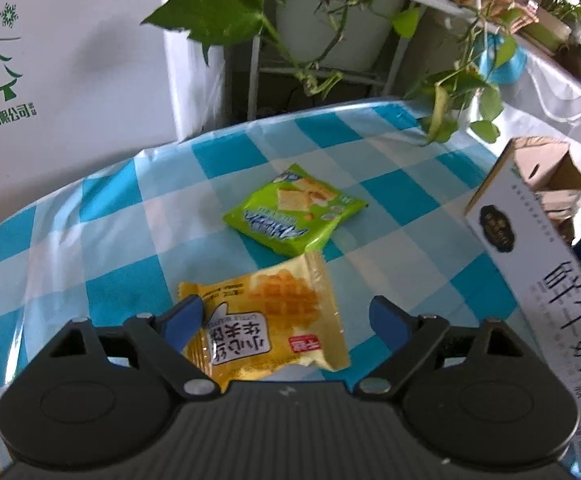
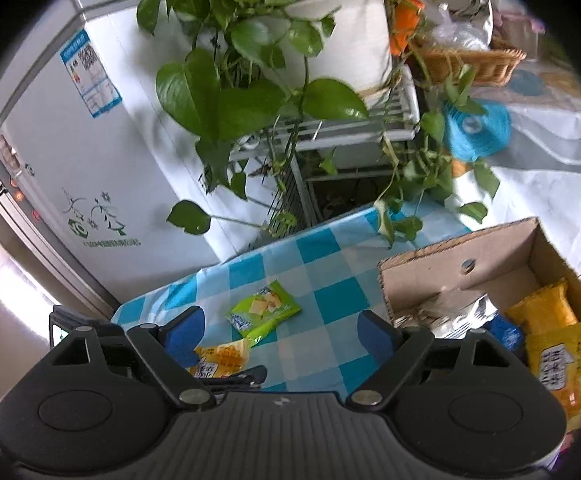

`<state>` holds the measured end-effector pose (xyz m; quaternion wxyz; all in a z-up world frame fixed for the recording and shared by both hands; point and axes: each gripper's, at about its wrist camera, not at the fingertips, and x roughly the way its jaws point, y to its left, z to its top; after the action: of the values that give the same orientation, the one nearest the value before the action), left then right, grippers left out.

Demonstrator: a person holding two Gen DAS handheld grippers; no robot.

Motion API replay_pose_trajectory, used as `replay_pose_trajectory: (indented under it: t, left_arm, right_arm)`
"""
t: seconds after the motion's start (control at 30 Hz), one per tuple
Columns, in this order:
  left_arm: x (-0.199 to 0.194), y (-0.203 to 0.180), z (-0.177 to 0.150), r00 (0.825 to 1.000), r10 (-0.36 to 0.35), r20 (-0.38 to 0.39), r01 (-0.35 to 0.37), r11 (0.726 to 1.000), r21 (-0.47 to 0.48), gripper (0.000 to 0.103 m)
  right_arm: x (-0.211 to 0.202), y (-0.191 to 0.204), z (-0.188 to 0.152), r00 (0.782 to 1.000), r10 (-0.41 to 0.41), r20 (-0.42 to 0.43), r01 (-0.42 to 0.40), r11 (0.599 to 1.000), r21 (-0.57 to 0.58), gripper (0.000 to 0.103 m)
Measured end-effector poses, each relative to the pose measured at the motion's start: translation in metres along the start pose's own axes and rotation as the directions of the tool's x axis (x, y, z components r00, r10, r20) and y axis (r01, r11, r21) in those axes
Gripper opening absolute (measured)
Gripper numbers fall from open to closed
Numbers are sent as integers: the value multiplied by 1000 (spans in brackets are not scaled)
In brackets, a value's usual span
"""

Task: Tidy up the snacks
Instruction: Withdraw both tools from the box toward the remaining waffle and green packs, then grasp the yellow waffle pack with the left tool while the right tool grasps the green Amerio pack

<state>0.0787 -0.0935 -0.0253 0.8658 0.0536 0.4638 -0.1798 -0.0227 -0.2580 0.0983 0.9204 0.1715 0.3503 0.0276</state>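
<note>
1. A blue-and-white checked table (image 1: 102, 216) fills the foreground.
2. The left gripper (image 1: 286, 316) spreads wide around a yellow waffle pack (image 1: 274, 320), gripping nothing.
3. The right gripper (image 2: 280, 330) gapes empty over the cloth.
4. Beyond lies a green cracker pack (image 1: 294, 210).
5. A cardboard box (image 2: 470, 256) holds more snacks.
6. A potted plant (image 2: 250, 60) stands behind.

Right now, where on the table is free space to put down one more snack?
Bare checked cloth lies between the green packet and the cardboard box, and left of the green packet. The box inside is crowded with packets.
</note>
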Motion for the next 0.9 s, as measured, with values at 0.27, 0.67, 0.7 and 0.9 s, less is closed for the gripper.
replay_pose_trajectory:
  t: [0.27,0.67,0.7,0.9]
  left_arm:
    - [-13,22,-4,999,-40,-7,40,997,-61,63]
    - [-37,53,-18,999,-33,-31,30,997,-71,60]
    - [-38,55,-18,999,-35,-31,32,997,-75,60]
    - [-44,60,-17,999,-43,-23,41,997,-62,58]
  right_arm:
    - [31,13,-2,998,32,-46,-32,999,-4,88]
    - [103,26,-7,988,41,-146,-42,999,-7,80]
    - [110,28,-7,988,37,-149,-39,999,-15,79]
    - [148,29,-10,988,-20,-155,15,999,-34,76]
